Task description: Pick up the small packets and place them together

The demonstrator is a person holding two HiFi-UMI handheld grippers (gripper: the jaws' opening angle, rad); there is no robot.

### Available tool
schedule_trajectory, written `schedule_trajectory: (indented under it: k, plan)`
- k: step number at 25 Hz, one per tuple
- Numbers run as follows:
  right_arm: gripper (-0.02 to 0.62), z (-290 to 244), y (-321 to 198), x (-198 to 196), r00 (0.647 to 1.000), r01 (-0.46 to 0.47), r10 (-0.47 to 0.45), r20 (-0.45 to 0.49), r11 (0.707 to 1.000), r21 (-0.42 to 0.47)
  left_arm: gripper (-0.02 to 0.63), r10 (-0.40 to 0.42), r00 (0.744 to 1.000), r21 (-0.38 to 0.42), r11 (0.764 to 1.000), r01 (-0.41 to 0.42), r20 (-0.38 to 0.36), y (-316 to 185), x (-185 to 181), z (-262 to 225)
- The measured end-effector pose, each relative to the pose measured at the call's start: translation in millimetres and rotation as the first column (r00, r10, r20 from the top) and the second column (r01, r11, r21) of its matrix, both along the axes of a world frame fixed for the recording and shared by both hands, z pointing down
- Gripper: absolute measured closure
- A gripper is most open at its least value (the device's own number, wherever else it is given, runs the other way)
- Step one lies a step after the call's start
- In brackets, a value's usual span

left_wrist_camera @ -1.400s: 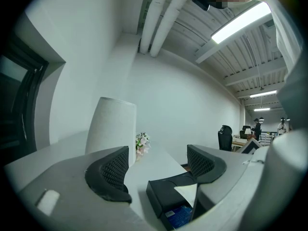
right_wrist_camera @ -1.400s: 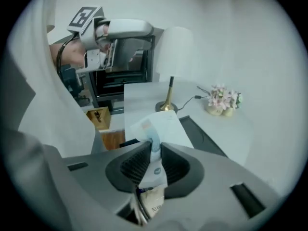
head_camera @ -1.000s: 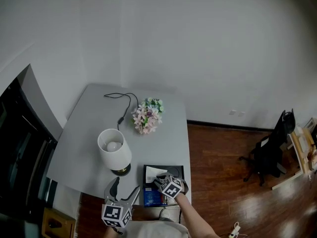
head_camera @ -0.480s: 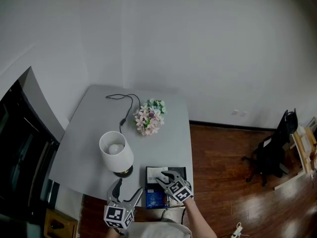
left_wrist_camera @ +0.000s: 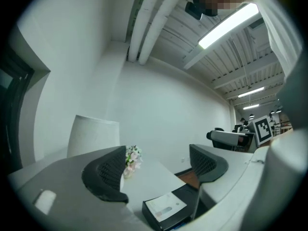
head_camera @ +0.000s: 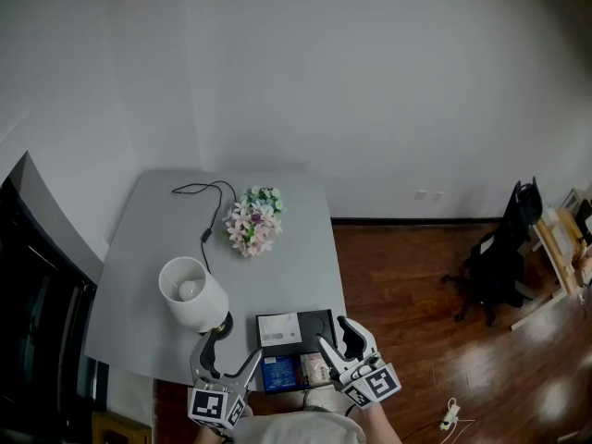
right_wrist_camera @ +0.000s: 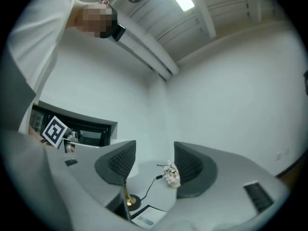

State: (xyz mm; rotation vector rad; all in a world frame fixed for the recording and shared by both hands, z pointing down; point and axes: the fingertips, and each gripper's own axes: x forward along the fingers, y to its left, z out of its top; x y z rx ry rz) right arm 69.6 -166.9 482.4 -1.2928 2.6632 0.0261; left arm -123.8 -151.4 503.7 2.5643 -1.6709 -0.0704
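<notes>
- The left gripper (head_camera: 231,354) hung over the near edge of the table (head_camera: 277,276), its jaws apart and opening, with nothing between them. Its black pads (left_wrist_camera: 108,170) had a fine gridded texture set in smooth grey plastic arms.
- The right gripper (head_camera: 338,338) hovered just beside the right edge of the black tray (head_camera: 319,322). Its jaws were also spreading, and its meshed pads (right_wrist_camera: 120,162) pinched nothing.
- A flat, rectangular white packet (head_camera: 278,328) lay in the shallow, square-cornered black tray, printed face up.
- A glossy blue packet (head_camera: 275,374) and a small pale patterned packet (head_camera: 314,368) lay side by side just nearer the person. Whether they sat inside the tray could not be told.
- The table was matte grey with rounded corners.
- A lamp (head_camera: 191,292) with a white tapered shade and a round brass-coloured base (right_wrist_camera: 130,200) stood left of the tray.
- A bunch of pink and white flowers (head_camera: 252,222) sat farther back, beside a thin black cable (head_camera: 208,202) that looped across the tabletop.
- The floor (head_camera: 416,285) was dark, shiny wood planking.
</notes>
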Motion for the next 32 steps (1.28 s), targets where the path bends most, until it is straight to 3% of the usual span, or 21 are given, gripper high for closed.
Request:
schedule_trajectory:
  k: [1, 2, 3, 5, 7, 9, 11, 13, 15, 19, 21, 23, 27, 30, 32]
  plan:
    - [0.319, 2, 3, 4, 1.0, -0.006, 0.006, -0.001, 1.0, -0.01, 0.138, 0.012, 1.0, 0.023, 1.0, -0.012, -0.012, 0, 4, -4]
    - [0.27, 6, 5, 7, 1.0, -0.008, 0.007, -0.028, 1.0, -0.018, 0.108, 0.019, 1.0, 0.039, 0.999, -0.018, -0.025, 0, 7, -7]
    - [0.23, 13, 6, 8, 0.997, -0.013, 0.011, -0.077, 1.0, -0.022, 0.1, 0.022, 0.999, 0.045, 0.999, -0.021, -0.033, -1, 10, -8]
    - [0.222, 29, 4, 14, 0.977, -0.051, 0.045, -0.206, 0.998, -0.024, 0.099, 0.044, 0.999, 0.023, 0.999, -0.044, -0.014, -1, 19, -4]
    - [0.225, 43, 2, 19, 0.958, -0.072, 0.056, -0.282, 0.996, -0.048, 0.236, 0.082, 0.996, -0.024, 0.996, -0.081, 0.033, 0, 29, 6]
    - [0.25, 53, 6, 19, 0.958, -0.006, -0.023, -0.286, 0.995, -0.101, 0.236, 0.087, 0.995, -0.046, 0.995, -0.085, 0.044, 1, 35, 13]
    - [0.267, 65, 15, 12, 0.936, 0.116, -0.162, -0.312, 0.98, -0.159, 0.235, 0.073, 0.997, -0.036, 0.997, -0.071, 0.034, 0, 36, 13]
    - [0.267, 88, 23, 5, 0.878, 0.201, -0.283, -0.387, 0.95, -0.239, 0.181, 0.052, 0.998, -0.017, 0.999, -0.052, 0.036, -3, 33, 10]
    - [0.267, 126, 30, 4, 0.798, 0.229, -0.379, -0.469, 0.91, -0.346, 0.17, 0.028, 0.999, -0.019, 0.999, -0.027, 0.042, -5, 29, 13]
    - [0.268, 216, 55, 8, 0.587, 0.211, -0.57, -0.575, 0.794, -0.571, 0.17, -0.014, 0.999, -0.047, 0.999, 0.016, 0.038, -4, 21, 25]
    - [0.354, 254, 64, 9, 0.51, 0.19, -0.637, -0.578, 0.739, -0.646, 0.172, -0.024, 0.999, -0.068, 0.997, 0.025, 0.026, -4, 19, 31]
    - [0.354, 284, 70, 10, 0.444, 0.157, -0.686, -0.577, 0.693, -0.703, 0.179, -0.017, 1.0, -0.087, 0.996, 0.018, 0.009, -3, 20, 36]
    - [0.354, 317, 73, 11, 0.335, 0.08, -0.72, -0.607, 0.664, -0.744, 0.179, -0.009, 1.0, -0.104, 0.995, 0.009, 0.005, 0, 21, 38]
    - [0.354, 335, 71, 6, 0.217, 0.049, -0.727, -0.651, 0.674, -0.737, 0.182, -0.013, 1.0, -0.125, 0.992, 0.014, 0.005, -1, 19, 43]
    - [0.354, 340, 69, 0, 0.185, 0.04, -0.727, -0.661, 0.678, -0.734, 0.184, -0.01, 1.0, -0.144, 0.989, 0.011, 0.008, -2, 18, 48]
